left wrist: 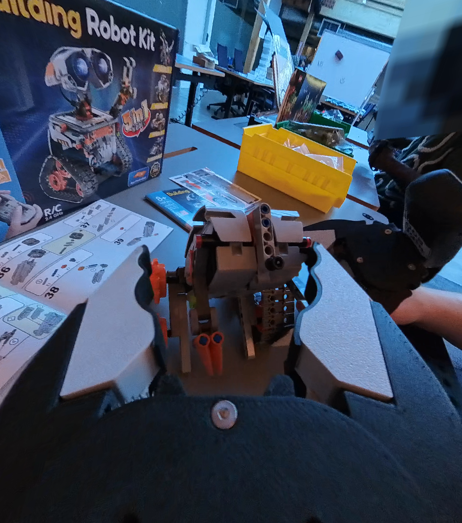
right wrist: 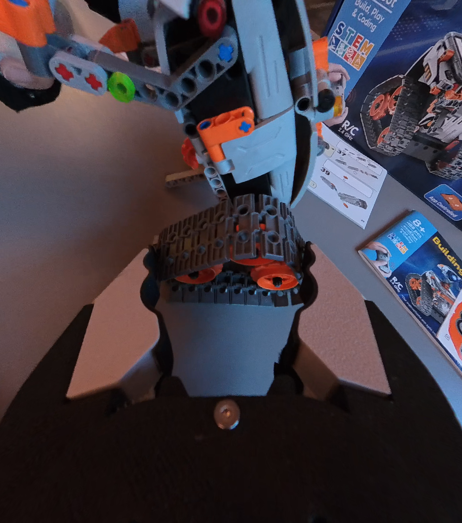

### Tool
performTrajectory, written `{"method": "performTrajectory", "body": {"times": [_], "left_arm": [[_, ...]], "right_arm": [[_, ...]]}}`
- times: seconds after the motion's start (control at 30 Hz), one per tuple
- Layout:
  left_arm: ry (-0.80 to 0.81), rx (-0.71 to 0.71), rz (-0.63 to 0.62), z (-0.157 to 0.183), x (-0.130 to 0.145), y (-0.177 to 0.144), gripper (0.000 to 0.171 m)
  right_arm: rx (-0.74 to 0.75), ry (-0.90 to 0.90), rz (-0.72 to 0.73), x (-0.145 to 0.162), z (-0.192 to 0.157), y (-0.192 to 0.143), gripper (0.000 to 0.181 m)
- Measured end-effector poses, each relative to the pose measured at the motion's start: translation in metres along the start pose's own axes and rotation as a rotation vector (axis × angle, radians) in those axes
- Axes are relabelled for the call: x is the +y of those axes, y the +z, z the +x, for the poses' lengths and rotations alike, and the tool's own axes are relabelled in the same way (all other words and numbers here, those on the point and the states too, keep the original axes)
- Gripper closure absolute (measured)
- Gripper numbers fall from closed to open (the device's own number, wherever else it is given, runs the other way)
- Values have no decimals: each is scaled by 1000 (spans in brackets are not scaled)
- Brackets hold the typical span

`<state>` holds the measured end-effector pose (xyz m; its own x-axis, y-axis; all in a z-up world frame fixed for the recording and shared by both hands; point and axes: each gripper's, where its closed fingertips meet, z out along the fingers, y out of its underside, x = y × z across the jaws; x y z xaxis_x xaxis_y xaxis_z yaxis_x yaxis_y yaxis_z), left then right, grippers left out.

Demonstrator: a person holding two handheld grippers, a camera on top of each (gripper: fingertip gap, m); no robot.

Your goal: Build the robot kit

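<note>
My left gripper [left wrist: 228, 271] is shut on a grey, white and orange brick-built robot model [left wrist: 241, 254] and holds it upright over the grey table [left wrist: 210, 158]. Its left finger presses an orange gear [left wrist: 157, 280] and its right finger presses a red axle end. My right gripper [right wrist: 228, 268] is shut on a dark grey tracked tread with orange wheels [right wrist: 232, 246], held right against the lower end of the model [right wrist: 255, 113]. In the left wrist view the right gripper [left wrist: 365, 254] reaches in from the right, beside the model.
A large blue kit box [left wrist: 68, 113] stands at the back left, with an open instruction sheet [left wrist: 54, 254] in front. A booklet [left wrist: 178, 203] and a bagged leaflet lie behind the model. A yellow bin [left wrist: 295, 169] with plastic bags sits at the back right. A person's forearm [left wrist: 436, 319] is at the right.
</note>
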<state>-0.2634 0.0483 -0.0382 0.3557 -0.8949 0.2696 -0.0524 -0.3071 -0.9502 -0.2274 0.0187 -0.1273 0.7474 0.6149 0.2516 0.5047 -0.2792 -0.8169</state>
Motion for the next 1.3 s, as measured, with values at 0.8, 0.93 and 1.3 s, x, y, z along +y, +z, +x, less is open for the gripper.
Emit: {"method": "performTrajectory", "body": {"times": [0.8, 0.93, 1.3], "left_arm": [[-31, 78, -4, 12, 8, 7, 82], [-26, 73, -5, 11, 7, 7, 82], [-40, 85, -4, 12, 8, 6, 83]], "right_arm": [[62, -127, -71, 8, -1, 2, 72], [-2, 15, -5, 0, -1, -1, 74], [24, -29, -10, 0, 1, -1, 84]]}}
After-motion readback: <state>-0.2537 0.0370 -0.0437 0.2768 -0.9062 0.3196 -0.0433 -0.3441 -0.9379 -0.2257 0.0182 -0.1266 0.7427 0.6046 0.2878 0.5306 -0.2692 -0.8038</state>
